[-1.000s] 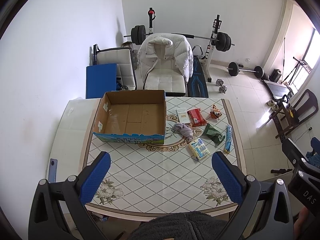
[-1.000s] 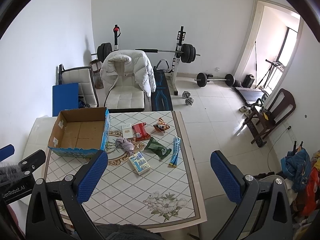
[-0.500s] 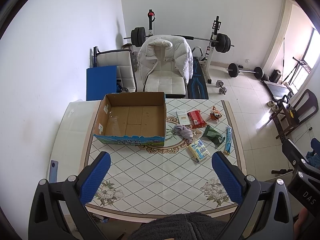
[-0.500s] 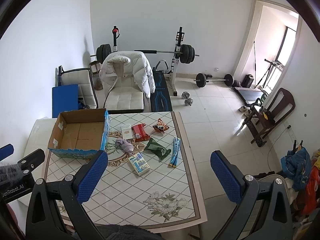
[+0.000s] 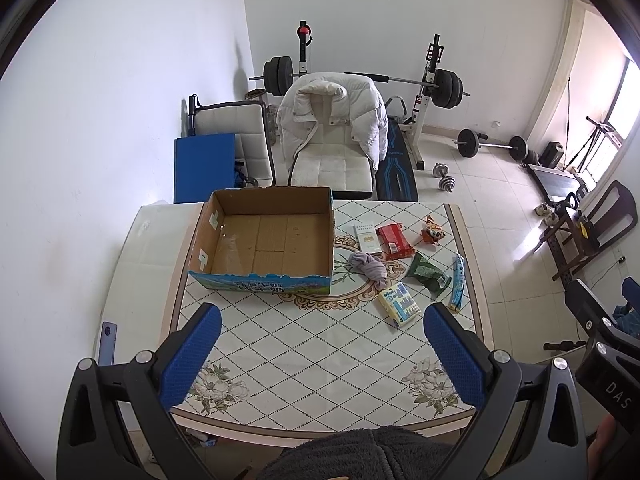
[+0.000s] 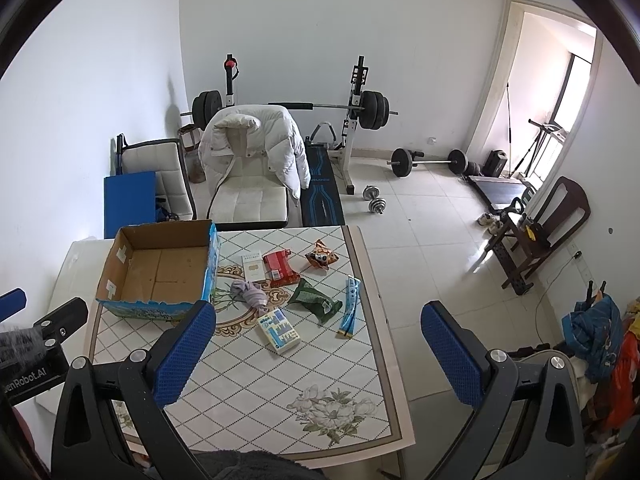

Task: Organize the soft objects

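— Hovering above the near edge of the diamond-patterned tiled table [image 5: 320, 344]: left blue-padded black gripper [image 5: 322, 354] and right blue-padded black gripper [image 6: 318, 350], both spread wide, gripping nothing

— Lying on the tabletop just right of the open, empty cardboard box [image 5: 268, 240]: crumpled grey-lilac cloth [image 5: 370, 266], touching the red snack packet [image 5: 394, 240]; sitting near it, green foil pouch [image 6: 314, 300] and yellow-and-blue carton [image 6: 280, 330]

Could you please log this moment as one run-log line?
left hand-held gripper: open | right hand-held gripper: open | brown cardboard box: empty | crumpled grey cloth: on table
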`<act>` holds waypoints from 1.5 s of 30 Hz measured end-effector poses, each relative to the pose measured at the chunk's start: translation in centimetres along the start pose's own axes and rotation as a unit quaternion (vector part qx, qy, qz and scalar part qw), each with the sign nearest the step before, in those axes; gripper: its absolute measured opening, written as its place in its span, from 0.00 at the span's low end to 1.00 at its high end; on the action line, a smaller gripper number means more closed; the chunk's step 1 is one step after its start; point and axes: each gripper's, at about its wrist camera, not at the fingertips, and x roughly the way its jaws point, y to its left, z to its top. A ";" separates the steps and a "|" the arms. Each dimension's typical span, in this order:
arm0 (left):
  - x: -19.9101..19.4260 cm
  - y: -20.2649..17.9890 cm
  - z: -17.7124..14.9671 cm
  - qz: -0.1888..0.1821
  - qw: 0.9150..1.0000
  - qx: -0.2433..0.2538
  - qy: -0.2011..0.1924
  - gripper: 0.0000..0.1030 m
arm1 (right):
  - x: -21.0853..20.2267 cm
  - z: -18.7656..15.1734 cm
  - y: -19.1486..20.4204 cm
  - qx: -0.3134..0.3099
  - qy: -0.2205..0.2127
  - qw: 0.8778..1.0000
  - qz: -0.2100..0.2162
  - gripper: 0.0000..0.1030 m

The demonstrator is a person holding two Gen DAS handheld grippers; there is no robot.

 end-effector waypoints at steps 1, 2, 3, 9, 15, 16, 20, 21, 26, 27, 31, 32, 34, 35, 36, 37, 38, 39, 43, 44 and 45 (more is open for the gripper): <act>0.0 0.0 0.0 0.000 1.000 0.000 0.000 1.00 | 0.0 0.0 -0.1 0.000 0.000 1.000 0.000 1.00; 0.0 0.0 0.1 0.000 1.000 0.000 0.000 1.00 | 0.0 0.0 -0.1 0.000 0.001 1.000 0.001 1.00; 0.0 0.0 0.1 0.000 1.000 0.000 0.000 1.00 | -0.1 0.3 0.0 0.000 0.001 1.000 0.001 1.00; -0.1 -0.1 0.1 0.000 1.000 0.001 -0.002 1.00 | -0.2 0.9 0.1 0.002 -0.002 1.000 0.000 1.00; -0.1 0.0 0.1 0.000 1.000 0.001 -0.002 1.00 | -0.2 1.0 0.0 0.002 -0.003 1.000 0.000 1.00; -0.1 0.0 0.1 -0.001 1.000 0.001 -0.002 1.00 | -0.2 1.0 0.0 0.002 -0.003 1.000 0.000 1.00; -0.1 -0.1 0.2 0.000 1.000 0.001 0.000 1.00 | -0.2 0.8 0.0 0.002 -0.003 1.000 0.000 1.00; -0.1 -0.1 0.3 0.001 1.000 0.001 0.000 1.00 | -0.2 0.8 0.0 0.003 -0.004 1.000 0.000 1.00; 0.7 -0.4 0.5 -0.007 1.000 0.002 0.012 1.00 | 0.6 0.9 -0.4 0.008 0.008 1.000 0.002 1.00; 1.2 -0.6 0.7 -0.011 1.000 0.002 0.014 1.00 | 1.2 1.0 -0.7 0.012 0.014 1.000 0.002 1.00; 5.5 -1.8 2.1 -0.036 0.998 -0.003 0.048 1.00 | 5.4 1.2 -2.6 0.035 0.053 0.998 0.008 1.00; 7.1 -2.1 2.5 -0.047 0.997 -0.007 0.067 1.00 | 6.9 1.2 -3.3 0.041 0.067 0.997 0.014 1.00; 10.6 -2.9 3.0 -0.073 0.992 -0.012 0.103 1.00 | 10.4 1.3 -4.6 0.047 0.098 0.994 0.016 1.00; 12.3 -3.5 3.2 -0.080 0.990 -0.010 0.119 1.00 | 12.3 1.2 -5.2 0.044 0.112 0.993 0.018 1.00; 14.2 -4.1 3.2 -0.084 0.987 -0.009 0.140 1.00 | 14.5 0.9 -5.8 0.040 0.127 0.991 0.025 1.00; 16.4 -4.8 3.2 -0.096 0.982 -0.008 0.162 1.00 | 16.5 0.8 -6.1 0.035 0.141 0.989 0.029 1.00; 18.5 -5.5 3.1 -0.104 0.977 -0.011 0.184 1.00 | 18.8 0.7 -6.4 0.024 0.156 0.987 0.038 1.00; 20.3 -6.0 2.9 -0.107 0.973 -0.015 0.203 1.00 | 21.6 0.5 -6.6 0.011 0.173 0.983 0.052 1.00; 28.7 -8.8 1.4 -0.137 0.947 -0.048 0.286 1.00 | 31.7 -0.5 -6.4 -0.051 0.230 0.968 0.083 1.00; 30.3 -9.5 1.0 -0.139 0.942 -0.054 0.300 1.00 | 34.1 -0.7 -6.3 -0.065 0.241 0.965 0.087 1.00; 32.3 -10.2 0.5 -0.140 0.936 -0.061 0.316 1.00 | 37.0 -1.0 -6.2 -0.077 0.256 0.959 0.098 1.00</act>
